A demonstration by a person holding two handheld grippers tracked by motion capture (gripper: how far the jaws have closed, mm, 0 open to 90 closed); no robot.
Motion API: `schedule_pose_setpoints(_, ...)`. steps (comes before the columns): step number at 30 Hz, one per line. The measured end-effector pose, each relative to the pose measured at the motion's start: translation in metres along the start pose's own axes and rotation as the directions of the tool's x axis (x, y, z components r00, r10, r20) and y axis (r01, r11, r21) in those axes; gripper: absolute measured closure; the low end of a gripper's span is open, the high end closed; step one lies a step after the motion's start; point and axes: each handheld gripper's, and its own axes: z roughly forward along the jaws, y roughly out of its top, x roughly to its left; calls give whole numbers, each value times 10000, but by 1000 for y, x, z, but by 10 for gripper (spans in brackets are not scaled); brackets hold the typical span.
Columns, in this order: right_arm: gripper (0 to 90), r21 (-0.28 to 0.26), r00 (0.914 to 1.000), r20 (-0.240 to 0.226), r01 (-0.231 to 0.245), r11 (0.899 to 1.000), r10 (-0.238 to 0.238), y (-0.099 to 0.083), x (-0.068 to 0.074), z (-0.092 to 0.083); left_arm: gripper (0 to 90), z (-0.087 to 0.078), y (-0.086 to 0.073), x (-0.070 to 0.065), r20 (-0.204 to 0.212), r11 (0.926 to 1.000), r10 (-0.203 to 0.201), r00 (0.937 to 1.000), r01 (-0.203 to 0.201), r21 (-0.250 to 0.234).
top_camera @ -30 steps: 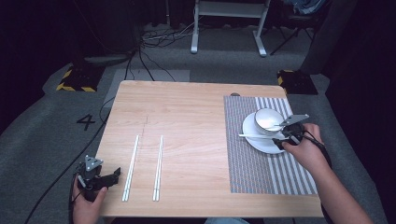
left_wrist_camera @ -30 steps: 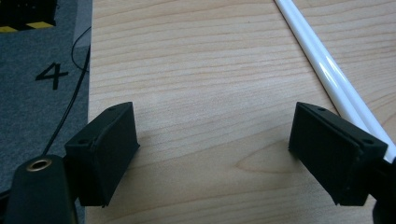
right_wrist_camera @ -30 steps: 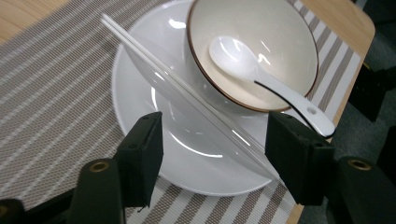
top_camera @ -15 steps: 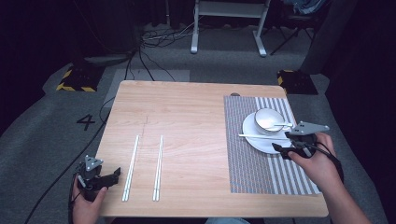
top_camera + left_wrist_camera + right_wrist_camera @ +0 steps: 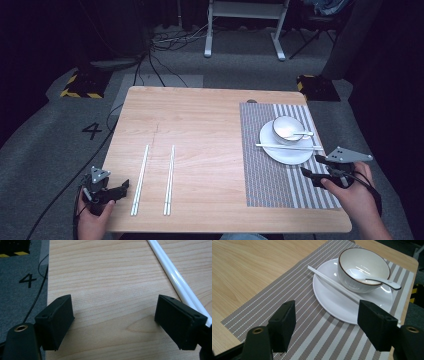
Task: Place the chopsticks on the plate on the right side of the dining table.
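Observation:
A white bowl [image 5: 288,129] with a white spoon [image 5: 301,134] in it stands on a white plate [image 5: 285,153], on the striped placemat [image 5: 265,175]. A pair of white chopsticks [image 5: 287,146] lies across the plate in front of the bowl. My right gripper [image 5: 310,166] hovers over the placemat just near-right of the plate. Its jaws have just been opening and hold nothing. The right gripper view shows the bowl [image 5: 362,267], spoon [image 5: 382,283], chopsticks [image 5: 332,282] and plate [image 5: 327,301] ahead of that gripper [image 5: 325,307]. My left gripper [image 5: 119,189] rests open at the table's near-left corner.
Two more pairs of white chopsticks [image 5: 140,179] [image 5: 169,179] lie lengthwise on the bare wood left of centre. The nearer one shows beside the right jaw of my left gripper [image 5: 115,302] as white sticks [image 5: 172,272]. Cables and a stand's feet lie on the floor beyond the table.
My right gripper has drawn back from the plate's right rim toward the near edge, and its jaws have spread wider. The left gripper has stayed put.

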Motion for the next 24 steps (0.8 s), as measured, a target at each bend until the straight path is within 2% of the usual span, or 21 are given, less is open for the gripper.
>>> schedule_pose_setpoints(7,303,140,9997,66,-254,9996,253,-31,-2,5,152,0,0,0,-2,10000,1,10000,-1,0)
schedule_pose_setpoints(18,289,-352,9981,223,-566,9978,574,-68,-3,11,152,0,0,0,4,10000,-2,10000,2,9)
schedule_pose_setpoints(24,288,-513,9983,94,-564,9971,570,-87,4,20,152,0,0,0,3,10000,10,10000,-10,0)
